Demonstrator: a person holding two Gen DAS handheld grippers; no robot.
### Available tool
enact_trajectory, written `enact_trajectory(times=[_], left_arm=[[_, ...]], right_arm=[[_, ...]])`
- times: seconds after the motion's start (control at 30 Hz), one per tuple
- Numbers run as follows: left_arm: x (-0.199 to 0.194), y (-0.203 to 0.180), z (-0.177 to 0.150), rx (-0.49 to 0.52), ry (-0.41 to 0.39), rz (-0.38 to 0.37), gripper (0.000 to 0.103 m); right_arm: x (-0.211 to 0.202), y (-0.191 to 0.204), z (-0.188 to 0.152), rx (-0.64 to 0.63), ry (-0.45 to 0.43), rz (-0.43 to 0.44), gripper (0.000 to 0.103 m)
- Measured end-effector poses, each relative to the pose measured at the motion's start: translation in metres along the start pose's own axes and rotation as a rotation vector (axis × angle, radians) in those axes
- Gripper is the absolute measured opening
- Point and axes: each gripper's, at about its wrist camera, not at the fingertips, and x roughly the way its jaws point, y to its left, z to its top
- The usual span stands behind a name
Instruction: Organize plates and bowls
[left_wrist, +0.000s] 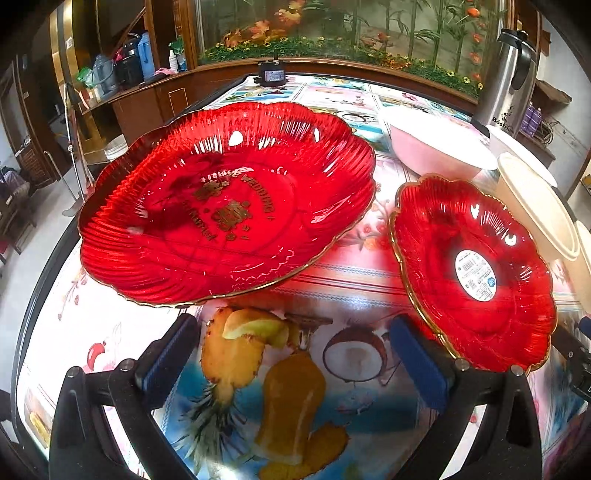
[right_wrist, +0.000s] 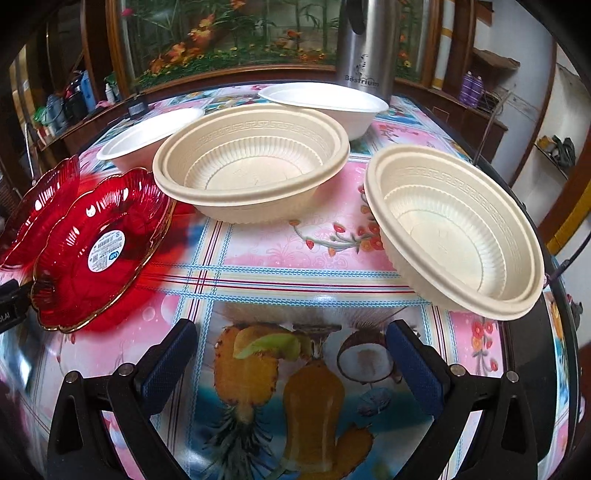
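Note:
A large red scalloped plate (left_wrist: 225, 206) with gold lettering lies on the table ahead of my left gripper (left_wrist: 295, 354), which is open and empty. To its right lies a smaller red plate (left_wrist: 476, 273) with a white sticker; the right wrist view shows it too, as the small red plate (right_wrist: 99, 247), at the left. Two cream ribbed bowls stand before my right gripper (right_wrist: 291, 354), one in the middle (right_wrist: 251, 162) and one at the right (right_wrist: 454, 229). Two white bowls sit behind, at the left (right_wrist: 147, 140) and the back (right_wrist: 325, 103). My right gripper is open and empty.
A steel thermos (right_wrist: 365, 48) stands at the table's back edge. A small black device (left_wrist: 271, 75) sits at the far end. The table (right_wrist: 295, 273) has a glossy fruit-print cloth. Its right edge runs close to the right cream bowl. A wooden cabinet stands behind.

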Motion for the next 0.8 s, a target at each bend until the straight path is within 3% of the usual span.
enact_trajectory(times=[0.03,0.1,0.23,0.37,0.57,0.63,0.8], left_arm=[[0.002,-0.002,0.000,0.006,0.034,0.010,0.103],[0.001,-0.002,-0.001,0.022,0.026,0.006,0.103],[-0.005,0.007,-0.005,0.136,0.056,-0.076,0.103],[-0.018,0.022,-0.013,0.153,0.086,-0.121,0.103],[-0.063,0.059,-0.009,0.107,0.022,-0.198,0.103],[-0.074,0.078,0.000,0.070,-0.009,-0.188,0.103],[-0.079,0.132,0.033,-0.047,0.013,-0.173,0.103]], right_arm=[[0.000,0.001,0.001,-0.001,0.006,-0.001,0.103],[0.001,-0.001,0.003,-0.018,0.039,0.014,0.103],[-0.002,-0.007,0.003,-0.002,0.114,0.017,0.102],[-0.026,-0.014,-0.002,-0.014,0.110,-0.002,0.093],[-0.074,-0.002,0.010,-0.082,0.017,0.111,0.093],[-0.090,0.011,0.021,-0.124,-0.021,0.178,0.093],[-0.089,0.045,0.062,-0.186,0.016,0.350,0.093]])
